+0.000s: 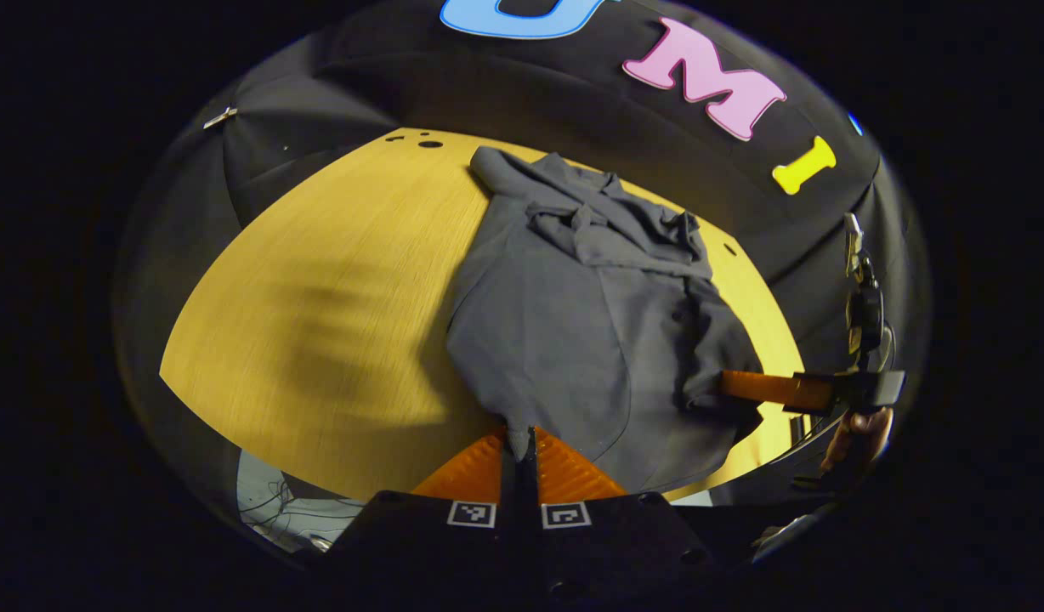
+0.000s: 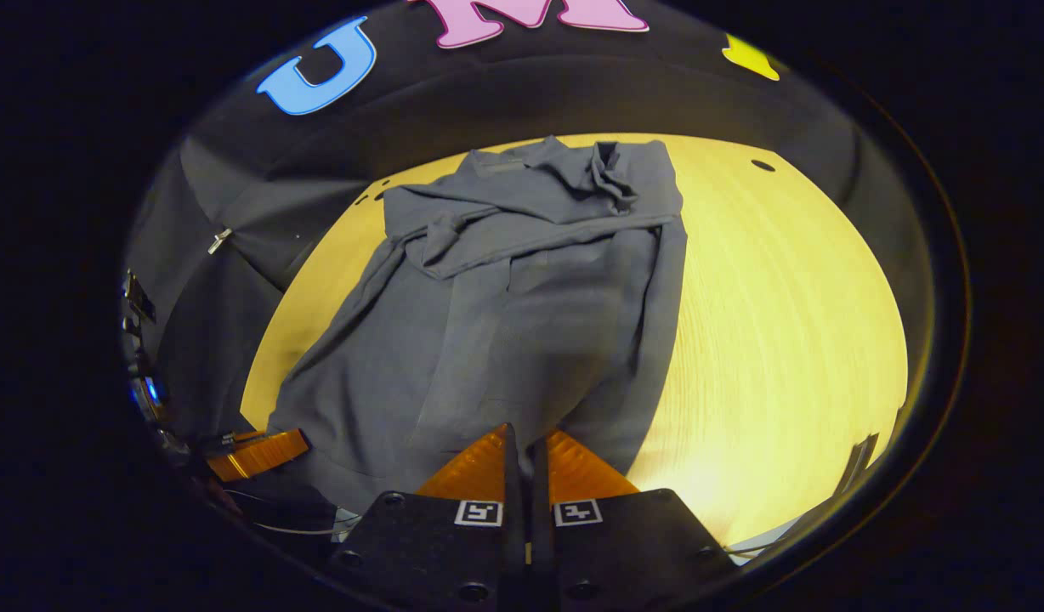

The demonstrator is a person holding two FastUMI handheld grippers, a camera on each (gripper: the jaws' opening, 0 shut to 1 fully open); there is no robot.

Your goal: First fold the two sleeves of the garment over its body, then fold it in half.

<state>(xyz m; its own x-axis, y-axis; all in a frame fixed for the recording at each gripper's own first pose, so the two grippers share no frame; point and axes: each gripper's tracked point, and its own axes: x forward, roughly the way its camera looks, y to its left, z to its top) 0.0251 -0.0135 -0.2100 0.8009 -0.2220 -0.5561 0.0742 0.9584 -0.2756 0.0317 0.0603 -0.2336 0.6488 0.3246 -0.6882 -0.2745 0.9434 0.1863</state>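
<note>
Left tool (image 1: pixel 519 442) pinching garment (image 1: pixel 573 323) hem

My left claw (image 1: pixel 519 442) has its fingertips closed over a pinch of the grey cloth garment (image 1: pixel 573 323), so the hem between them is hidden. My right claw (image 2: pixel 522 442) covers the garment's near edge; I cannot tell how much cloth it holds. Both sleeves lie bunched at the far end, their cuffs lost in folds. The yellow wooden surface (image 1: pixel 318 280) runs out of view near me.
</note>
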